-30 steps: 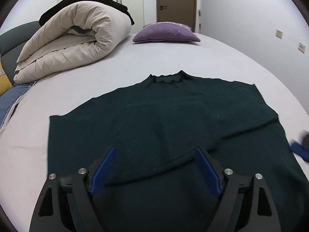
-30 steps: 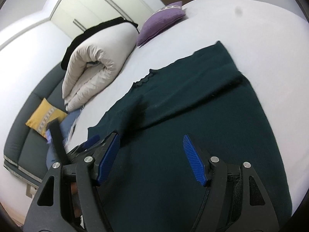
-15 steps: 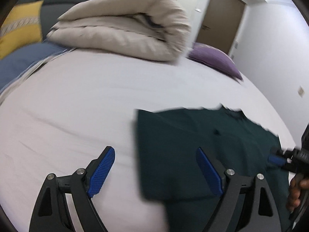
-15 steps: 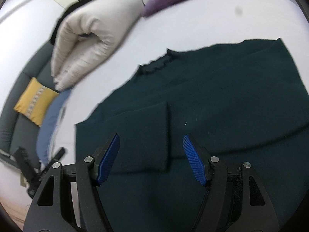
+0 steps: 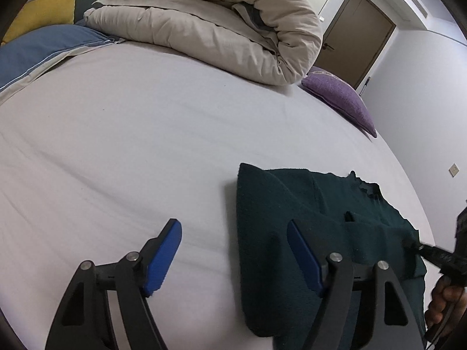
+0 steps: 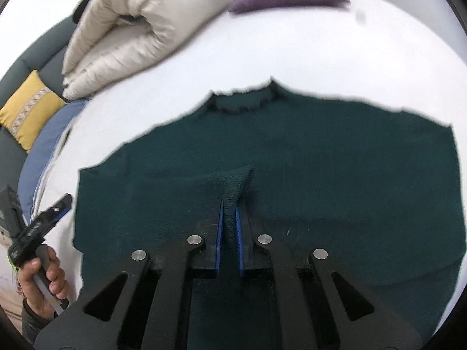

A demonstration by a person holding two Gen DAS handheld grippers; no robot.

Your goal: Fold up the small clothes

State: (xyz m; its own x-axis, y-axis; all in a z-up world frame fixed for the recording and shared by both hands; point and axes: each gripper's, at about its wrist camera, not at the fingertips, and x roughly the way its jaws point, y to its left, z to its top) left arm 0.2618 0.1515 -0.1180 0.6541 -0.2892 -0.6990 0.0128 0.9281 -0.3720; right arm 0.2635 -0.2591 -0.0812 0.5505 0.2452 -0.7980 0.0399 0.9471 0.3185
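A dark green knit sweater lies flat on the white bed, collar away from me, with its left sleeve folded across the chest. My right gripper is shut on the cuff end of that sleeve, lifting it slightly. My left gripper is open and empty, low over the bed at the sweater's left edge; its right finger is over the cloth, its left finger over bare sheet. The left gripper also shows in the right wrist view, and the right gripper in the left wrist view.
A rolled beige duvet lies at the back of the bed, with a purple pillow beside it. A blue pillow and a yellow cushion are at the left. A wall and brown door stand behind.
My right gripper has shut on the folded sleeve's cuff. My left gripper has swung left off the sweater's middle to its left edge, still open.
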